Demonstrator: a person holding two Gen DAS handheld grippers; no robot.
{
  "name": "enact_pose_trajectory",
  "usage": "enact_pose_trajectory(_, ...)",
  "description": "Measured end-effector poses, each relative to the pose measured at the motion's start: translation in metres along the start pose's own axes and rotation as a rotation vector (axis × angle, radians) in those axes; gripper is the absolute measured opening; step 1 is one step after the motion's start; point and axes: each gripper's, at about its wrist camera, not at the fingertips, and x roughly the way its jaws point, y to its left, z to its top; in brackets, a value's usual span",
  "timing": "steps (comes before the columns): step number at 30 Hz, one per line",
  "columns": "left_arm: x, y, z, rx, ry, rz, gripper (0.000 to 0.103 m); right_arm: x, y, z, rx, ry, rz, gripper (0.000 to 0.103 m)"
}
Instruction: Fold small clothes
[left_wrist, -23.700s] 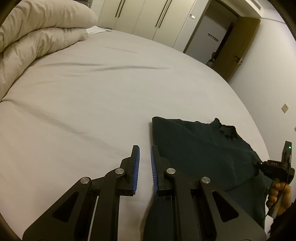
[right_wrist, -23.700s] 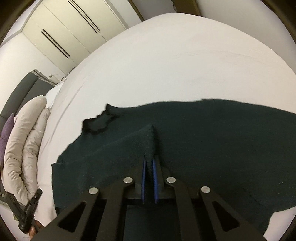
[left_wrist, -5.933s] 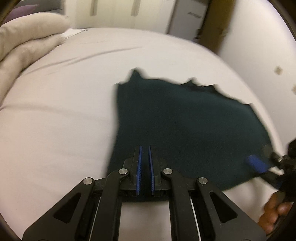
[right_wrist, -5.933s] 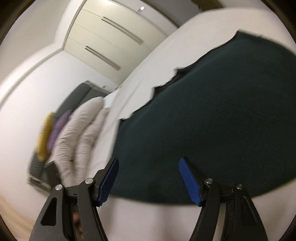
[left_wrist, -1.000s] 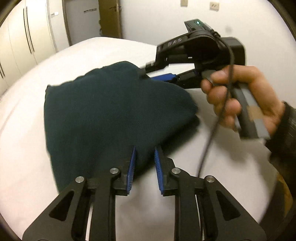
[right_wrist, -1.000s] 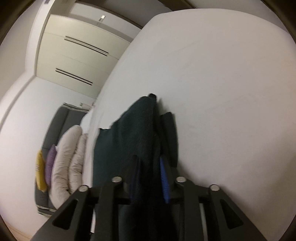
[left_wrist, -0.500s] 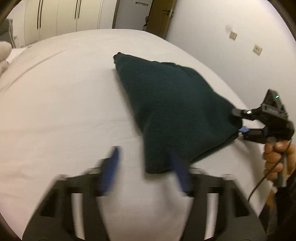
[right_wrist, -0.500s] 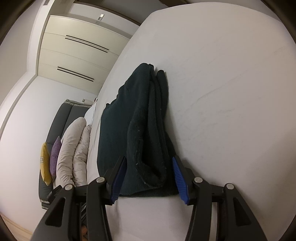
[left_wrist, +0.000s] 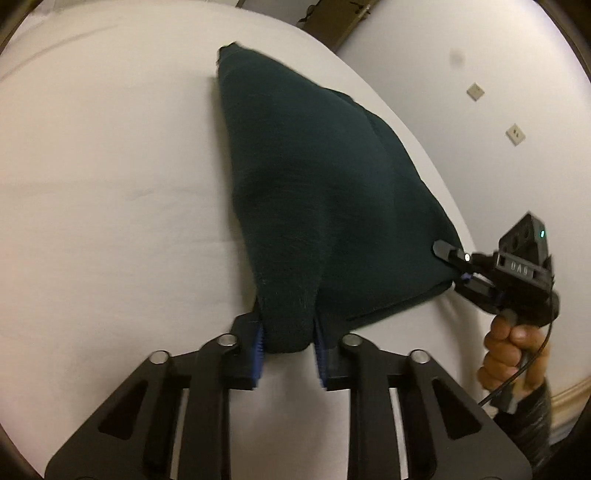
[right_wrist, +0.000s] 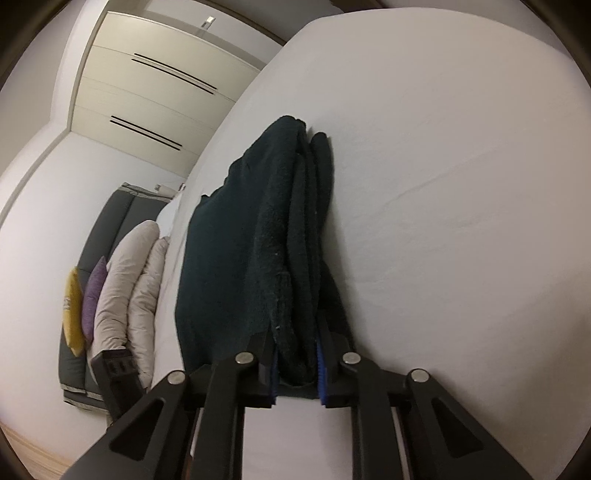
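Two tools: left tool (left_wrist: 288, 345) and right tool (right_wrist: 297, 363), one in each of the person's hands.
Left tool: clenched on a bunched corner of the dark green garment (left_wrist: 317, 192); its jaws have just been closing, with the cloth between the blue pads.
Right tool: clenched on the stacked edge of the same garment (right_wrist: 266, 251); its jaws too have just been closing on the layers. In the left wrist view it (left_wrist: 466, 271) bites the garment's right-hand corner, with the hand (left_wrist: 511, 360) wrapped round its grip.
Garments: one, folded into several layers (at least three edges show in the right wrist view, though an exact count is hard to make).
Garment's place: flat on the white bed (left_wrist: 110, 184), its near edge held at both corners.
Garment's long axis: it runs away from the tools, narrowing to a far corner that points toward the door (left_wrist: 332, 22).
Duvets: one, pale, folded at the head of the bed (right_wrist: 125, 280).
Cushions: two, one yellow (right_wrist: 73, 310) and one purple (right_wrist: 93, 295), beside the duvet.
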Motion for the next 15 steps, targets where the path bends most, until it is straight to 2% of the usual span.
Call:
enact_pose_trajectory(5,0.000,-0.011,-0.018,-0.056,-0.032,0.037,0.015,-0.002,0.000,-0.003,-0.006,-0.020,-0.030,0.014)
enact_pose_trajectory(7,0.010,-0.001,-0.027,-0.094,-0.047,0.021,0.016,0.003,-0.008,-0.004,0.011,-0.013,-0.030,0.014)
enact_pose_trajectory(8,0.012,0.000,-0.027,-0.081,-0.048,0.016,0.017,0.006,-0.012,-0.005,0.002,-0.010,-0.031,0.013)
enact_pose_trajectory(11,0.005,0.002,-0.023,-0.080,-0.009,-0.031,0.017,0.004,-0.014,-0.005,-0.009,-0.008,-0.003,0.013)
enact_pose_trajectory(15,-0.017,0.002,-0.028,-0.065,0.043,-0.037,0.017,-0.010,-0.012,-0.006,-0.024,-0.025,-0.041,0.017)
